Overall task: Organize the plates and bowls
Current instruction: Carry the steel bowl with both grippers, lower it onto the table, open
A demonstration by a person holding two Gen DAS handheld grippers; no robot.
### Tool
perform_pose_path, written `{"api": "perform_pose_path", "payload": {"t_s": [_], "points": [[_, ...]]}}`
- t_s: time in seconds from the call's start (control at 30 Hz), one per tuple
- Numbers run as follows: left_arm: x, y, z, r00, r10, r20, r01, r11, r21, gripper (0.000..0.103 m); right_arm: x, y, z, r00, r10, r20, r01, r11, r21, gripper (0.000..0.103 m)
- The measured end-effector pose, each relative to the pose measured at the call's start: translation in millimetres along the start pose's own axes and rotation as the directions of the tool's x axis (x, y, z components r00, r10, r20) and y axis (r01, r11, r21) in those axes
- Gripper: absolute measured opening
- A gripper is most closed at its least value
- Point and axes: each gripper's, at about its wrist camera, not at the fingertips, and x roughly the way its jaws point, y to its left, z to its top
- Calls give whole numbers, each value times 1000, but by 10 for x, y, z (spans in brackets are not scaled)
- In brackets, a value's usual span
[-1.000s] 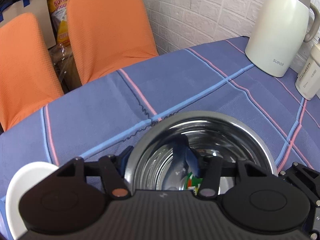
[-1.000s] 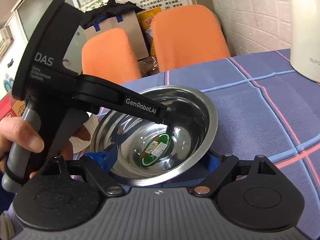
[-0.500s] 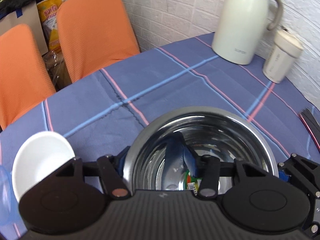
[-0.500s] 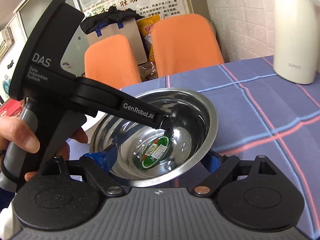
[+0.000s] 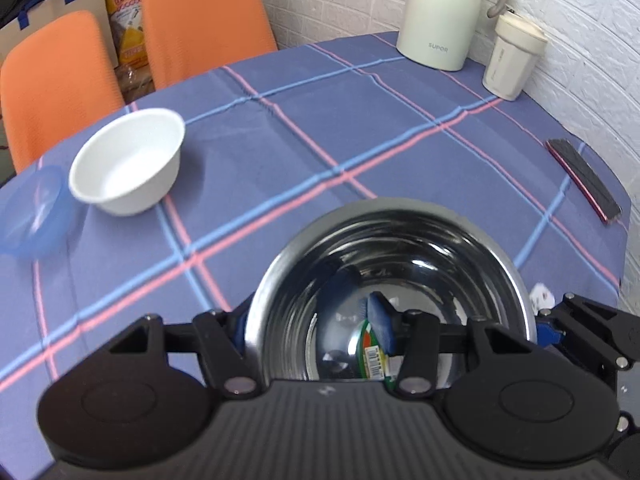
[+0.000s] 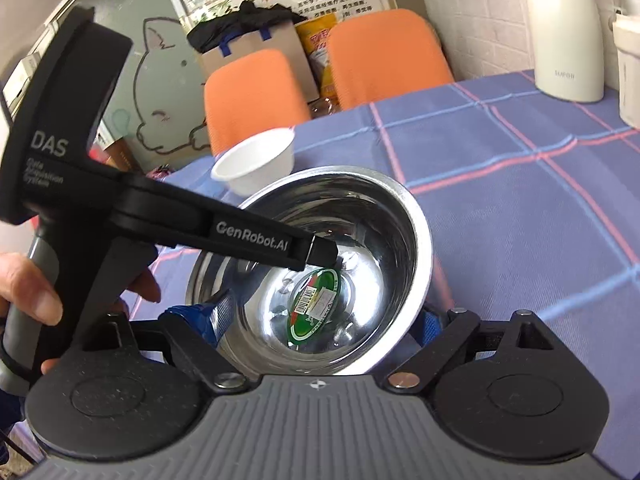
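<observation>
A steel bowl with a green sticker inside is held above the blue checked tablecloth. My left gripper is shut on its left rim, one blue pad inside the bowl and one outside. My right gripper straddles the same steel bowl with a finger on each side; its jaws stand wide and whether they press the bowl is unclear. A white bowl stands on the cloth at the far left, also in the right wrist view. A blue translucent dish lies left of it.
A white thermos jug and a white lidded cup stand at the far right by the brick wall. A dark flat phone-like object lies near the right edge. Two orange chairs stand behind the table.
The steel bowl has risen with both grippers. My left view has swung so that the white bowl and blue dish come into sight; the jug has moved further off.
</observation>
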Motion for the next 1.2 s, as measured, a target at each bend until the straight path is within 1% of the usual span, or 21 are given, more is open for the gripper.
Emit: {"api": "perform_pose_path", "payload": {"t_s": [0.13, 0.27, 0.43, 0.53, 0.6, 0.67, 0.77, 0.83, 0.87, 0.9, 0.93, 1.03, 1.2], "points": [[-138, 2, -200, 1000, 7, 18, -7, 1000, 0, 50, -58, 166, -160, 1000, 15, -10, -16, 1000, -23, 77], [-116, -14, -278, 1000, -7, 17, 7, 1000, -13, 51, -72, 238, -242, 1000, 8, -20, -9, 999, -38, 78], [-14, -20, -342, 1000, -6, 3, 6, 1000, -14, 52, -58, 201, -307, 999, -1, -40, 1, 1000, -11, 78], [44, 20, -356, 1000, -16, -8, 16, 999, -33, 52, -41, 196, -338, 999, -6, -46, 5, 1000, -10, 78], [82, 45, -353, 1000, -17, -9, 16, 999, -42, 51, -43, 184, -365, 999, -5, -47, 4, 1000, -13, 77], [93, 35, -341, 1000, -2, 5, 2, 1000, -31, 51, -40, 171, -369, 999, -5, -48, 4, 1000, -19, 77], [86, 12, -335, 999, 33, 29, -32, 999, -15, 70, -31, 162, -358, 999, -13, -52, 11, 1000, -29, 76], [57, 6, -338, 998, 48, 45, -47, 999, -5, 71, -33, 141, -345, 998, -21, -52, 20, 999, -25, 76], [37, 12, -340, 997, 51, 52, -51, 999, -6, 75, -40, 124, -337, 998, -23, -50, 22, 1000, -17, 76], [14, 20, -340, 997, 56, 58, -55, 998, -9, 85, -49, 106, -333, 999, -24, -48, 24, 1000, -8, 76], [-12, 32, -340, 996, 63, 67, -63, 998, -15, 89, -60, 84, -328, 999, -26, -46, 26, 1000, 5, 76], [-118, 76, -342, 993, 66, 102, -63, 997, -34, 90, -101, 39, -317, 998, -33, -46, 34, 999, 33, 77], [-303, 113, -360, 987, 75, 142, -68, 996, -48, 91, -210, 33, -298, 998, -57, -19, 58, 998, 32, 77]]}}
